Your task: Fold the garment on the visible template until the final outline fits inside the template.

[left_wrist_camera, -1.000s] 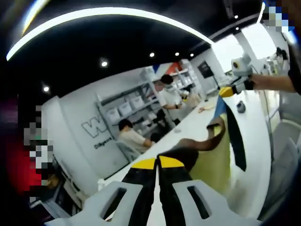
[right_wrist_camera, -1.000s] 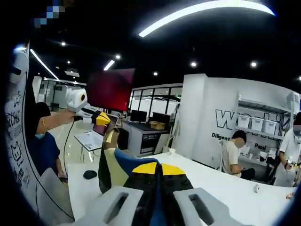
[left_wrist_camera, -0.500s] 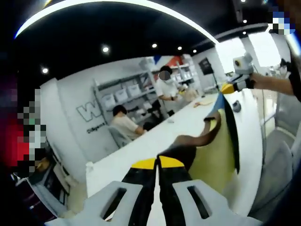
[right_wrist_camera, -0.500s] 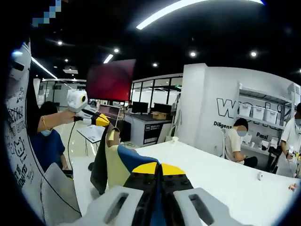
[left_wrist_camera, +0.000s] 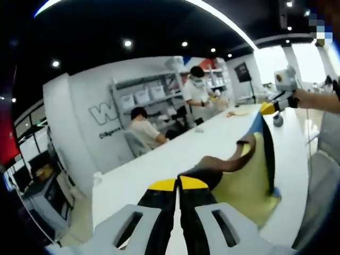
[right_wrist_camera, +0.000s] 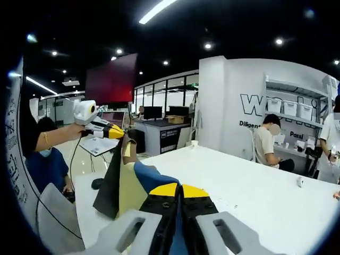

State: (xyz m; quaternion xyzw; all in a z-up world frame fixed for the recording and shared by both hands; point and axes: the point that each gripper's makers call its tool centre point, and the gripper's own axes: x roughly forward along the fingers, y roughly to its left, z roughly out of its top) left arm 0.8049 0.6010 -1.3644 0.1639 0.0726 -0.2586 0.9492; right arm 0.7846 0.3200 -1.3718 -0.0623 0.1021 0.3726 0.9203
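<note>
A garment of pale yellow, brown, blue and black cloth (left_wrist_camera: 241, 178) hangs stretched in the air between both grippers, above a long white table (left_wrist_camera: 159, 164). My left gripper (left_wrist_camera: 178, 184) is shut on its brown edge. My right gripper (right_wrist_camera: 179, 189) is shut on its blue edge. In the left gripper view the right gripper (left_wrist_camera: 267, 108) shows at the far right, held by a hand, pinching the cloth's blue corner. In the right gripper view the left gripper (right_wrist_camera: 114, 133) shows at the left, held by a hand, with the yellow and black cloth (right_wrist_camera: 125, 180) hanging from it.
People sit and stand at the far end of the white table (right_wrist_camera: 255, 186), by white shelves (left_wrist_camera: 149, 101) with boxes. A small dark object (right_wrist_camera: 96, 183) lies on the table under the cloth. A seated person (right_wrist_camera: 48, 159) is at the left, near desks with laptops.
Both cameras have tilted down and more tabletop shows. The garment stays stretched between the shut grippers, and its lower edge hangs closer to the table.
</note>
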